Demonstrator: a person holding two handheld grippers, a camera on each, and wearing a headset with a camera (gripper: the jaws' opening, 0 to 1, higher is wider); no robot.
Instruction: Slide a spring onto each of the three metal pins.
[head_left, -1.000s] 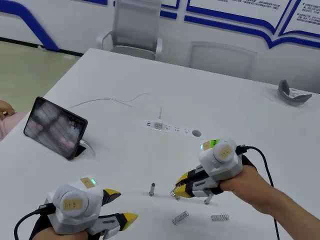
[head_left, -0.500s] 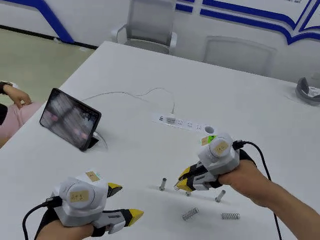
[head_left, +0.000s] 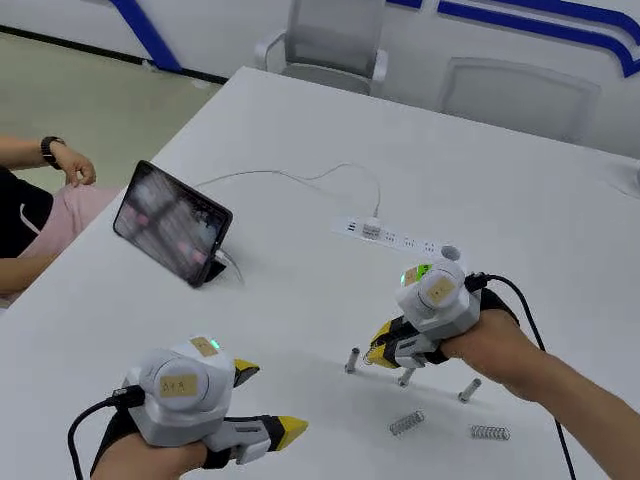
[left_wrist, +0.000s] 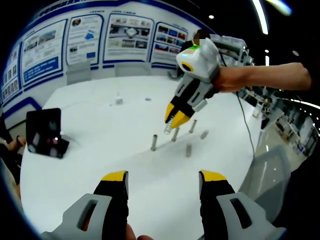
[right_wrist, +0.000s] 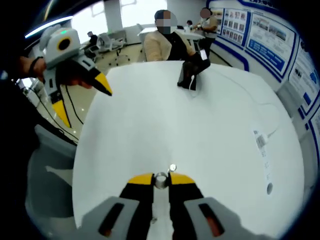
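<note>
The right tool (head_left: 380, 352) pinches a spring (left_wrist: 170, 120) just by the middle pin (head_left: 405, 377) — the left tool (head_left: 270, 398) is wide open, empty.

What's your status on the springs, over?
Right gripper shut on a spring, by the pins. Left gripper open, off to the side. Two springs loose on table, pins bare. Nothing in the way.

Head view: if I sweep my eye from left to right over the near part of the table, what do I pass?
tablet → left gripper → metal pin → loose spring → second loose spring
</note>
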